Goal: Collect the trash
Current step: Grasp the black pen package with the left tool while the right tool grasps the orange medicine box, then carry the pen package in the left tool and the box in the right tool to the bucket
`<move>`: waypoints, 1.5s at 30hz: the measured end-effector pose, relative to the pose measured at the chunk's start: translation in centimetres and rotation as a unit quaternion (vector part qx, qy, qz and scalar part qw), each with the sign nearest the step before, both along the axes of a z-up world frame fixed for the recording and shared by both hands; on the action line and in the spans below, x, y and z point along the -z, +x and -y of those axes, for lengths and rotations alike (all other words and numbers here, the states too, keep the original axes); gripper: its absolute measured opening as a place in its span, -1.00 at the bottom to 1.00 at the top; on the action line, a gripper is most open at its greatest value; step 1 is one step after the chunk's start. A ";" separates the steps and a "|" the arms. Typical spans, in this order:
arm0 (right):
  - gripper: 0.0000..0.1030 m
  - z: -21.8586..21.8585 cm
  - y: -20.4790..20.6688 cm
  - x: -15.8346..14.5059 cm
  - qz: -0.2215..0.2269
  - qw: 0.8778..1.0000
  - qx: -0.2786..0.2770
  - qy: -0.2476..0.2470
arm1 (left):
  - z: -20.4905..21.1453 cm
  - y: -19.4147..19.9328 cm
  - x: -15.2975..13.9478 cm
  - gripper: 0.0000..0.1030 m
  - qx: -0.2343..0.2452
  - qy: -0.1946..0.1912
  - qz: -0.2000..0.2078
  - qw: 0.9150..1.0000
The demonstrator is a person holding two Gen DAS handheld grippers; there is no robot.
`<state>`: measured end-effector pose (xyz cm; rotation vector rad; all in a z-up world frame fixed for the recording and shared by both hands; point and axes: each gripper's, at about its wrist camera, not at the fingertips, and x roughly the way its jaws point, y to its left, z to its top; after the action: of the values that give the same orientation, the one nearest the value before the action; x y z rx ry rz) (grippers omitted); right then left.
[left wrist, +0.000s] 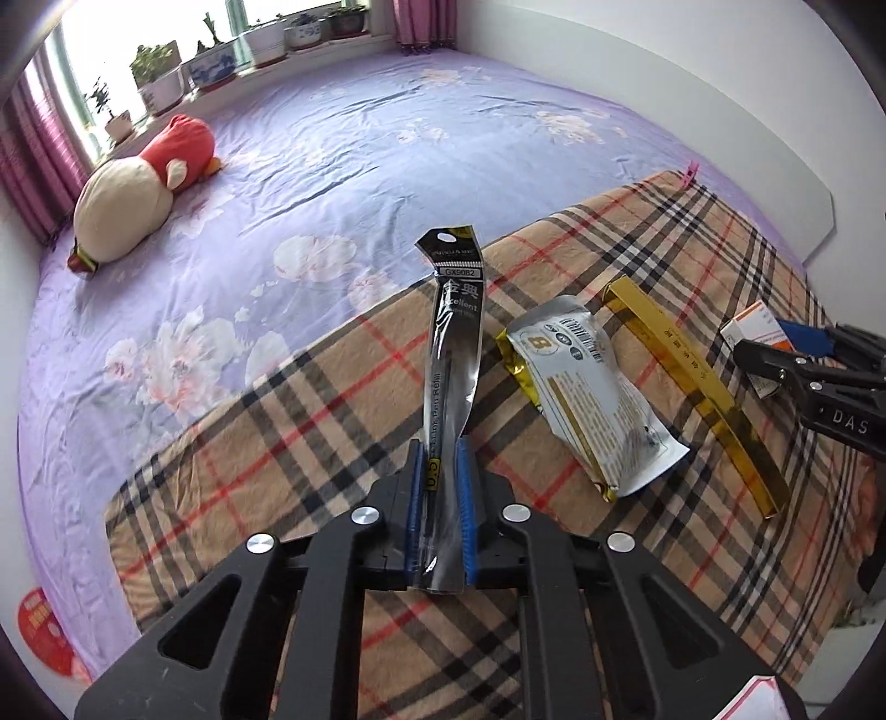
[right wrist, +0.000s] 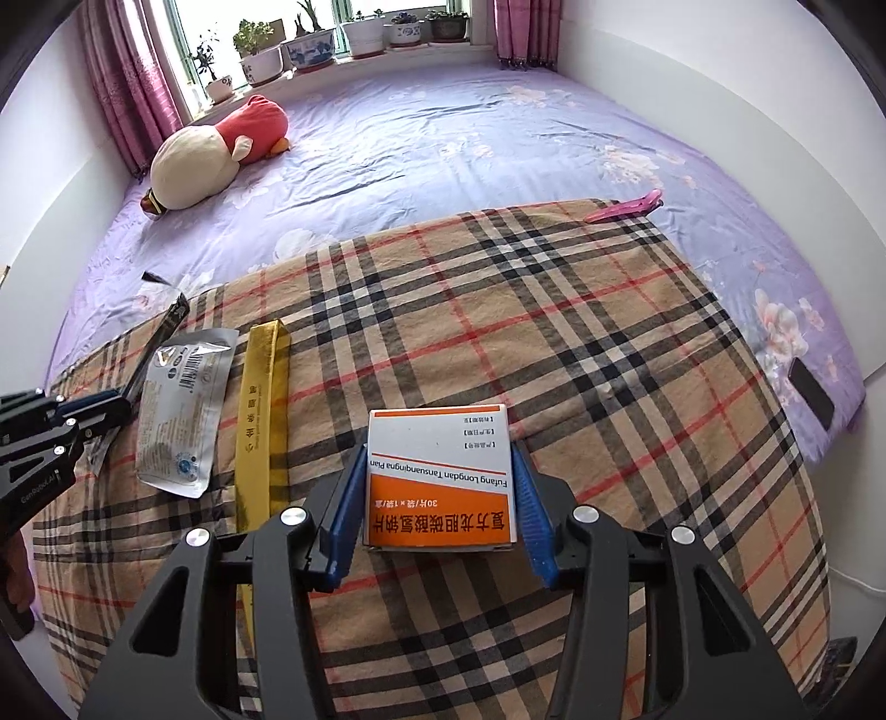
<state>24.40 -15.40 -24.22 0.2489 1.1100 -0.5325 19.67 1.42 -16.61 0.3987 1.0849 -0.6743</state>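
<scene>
Black pen-refill packet is clamped upright between the blue pads of the left tool, lifted off the plaid blanket; medicine box is bracketed by the right tool, half-closed, pad contact cannot be told; silver pouch and gold strip are laid flat between them on the blanket.

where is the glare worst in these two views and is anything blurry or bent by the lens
Left wrist view: the window is blown out white, the pen refill packet shows sheen, and the plaid blanket lines curve with fisheye. Right wrist view: the window is overexposed too, the medicine box print stays sharp, edges darken and bend.
</scene>
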 end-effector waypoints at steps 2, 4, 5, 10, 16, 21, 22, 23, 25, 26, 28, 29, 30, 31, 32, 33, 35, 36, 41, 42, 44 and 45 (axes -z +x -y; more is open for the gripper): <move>-0.01 -0.1 -0.3 -0.1 0.004 1.000 -0.001 0.003 | -0.4 -0.2 -0.1 -0.79 -0.010 -0.005 -0.008 1.000; -0.01 -0.2 -0.4 -0.3 0.005 1.000 -0.003 0.007 | -0.7 -0.4 -0.1 -0.79 -0.017 -0.004 -0.007 1.000; -0.01 -0.3 -0.5 -0.4 0.006 1.000 -0.005 0.008 | -0.9 -0.5 -0.2 -0.79 -0.022 -0.005 -0.009 1.000; -0.01 -0.5 -1.3 -1.0 0.013 1.000 -0.011 0.015 | -1.9 -1.0 -0.6 -0.79 -0.047 -0.009 -0.011 0.999; -0.01 -0.8 -2.9 -2.5 0.023 0.999 -0.019 0.020 | -2.6 -2.6 -2.6 -0.79 -0.062 -0.021 -0.004 0.998; -0.01 -0.9 -5.2 -4.1 0.033 0.999 -0.023 0.028 | -1.4 -4.8 -4.4 -0.79 -0.044 -0.028 0.004 0.999; -0.01 -0.9 -5.8 -4.5 0.036 0.999 -0.023 0.029 | -0.9 -5.3 -4.8 -0.79 -0.038 -0.031 0.005 0.999; -0.01 -0.9 -6.5 -4.9 0.039 0.998 -0.024 0.031 | -0.3 -5.9 -5.2 -0.79 -0.031 -0.034 0.006 0.999; -0.01 -1.0 -7.9 -5.8 0.043 0.998 -0.024 0.028 | 0.7 -6.9 -5.6 -0.79 -0.019 -0.038 0.007 0.999; -0.01 -1.0 -8.5 -6.1 0.044 0.998 -0.024 0.027 | 1.4 -7.6 -5.9 -0.79 -0.009 -0.042 0.006 0.999; 0.00 -0.9 -10.1 -6.9 0.049 0.998 -0.020 0.025 | 2.7 -8.7 -6.2 -0.79 0.007 -0.043 0.007 0.999; 0.00 -0.8 -10.8 -7.2 0.051 0.998 -0.018 0.024 | 3.5 -9.4 -6.4 -0.79 0.019 -0.043 0.007 0.999; -0.01 -0.7 -11.5 -7.5 0.053 0.998 -0.015 0.023 | 4.0 -9.8 -6.4 -0.79 0.026 -0.043 0.008 0.999; 0.00 -0.6 -12.4 -7.8 0.056 0.998 -0.011 0.022 | 4.8 -10.5 -6.5 -0.79 0.036 -0.043 0.008 0.998; -0.01 -0.5 -13.4 -8.2 0.059 0.998 -0.006 0.021 | 5.4 -10.9 -6.6 -0.79 0.045 -0.043 0.007 0.998; -0.01 -0.3 -14.4 -8.5 0.061 0.998 0.001 0.021 | 6.4 -11.7 -6.7 -0.79 0.060 -0.042 0.007 0.997; 0.00 0.1 -16.0 -9.1 0.065 0.998 0.011 0.018 | 7.9 -13.0 -6.8 -0.79 0.082 -0.040 0.009 0.996; 0.00 0.3 -17.0 -9.4 0.068 0.997 0.018 0.016 | 8.7 -13.6 -6.9 -0.79 0.094 -0.040 0.009 0.995; -0.01 1.3 -21.7 -10.6 0.079 0.995 0.053 0.010 | 12.4 -17.2 -7.7 -0.79 0.152 -0.039 0.014 0.988; 0.00 1.5 -22.7 -10.7 0.080 0.995 0.061 0.008 | 13.0 -17.8 -7.8 -0.79 0.161 -0.040 0.013 0.986; 0.00 2.1 -24.8 -11.1 0.083 0.993 0.078 0.007 | 14.4 -19.3 -8.1 -0.79 0.185 -0.041 0.014 0.982; 0.00 2.4 -26.0 -11.3 0.084 0.993 0.088 0.005 | 15.4 -20.4 -8.3 -0.79 0.202 -0.041 0.015 0.978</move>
<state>-1.62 -17.76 -12.92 0.3962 0.9313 -0.6499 -0.71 -14.00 -8.34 0.5628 0.9511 -1.0670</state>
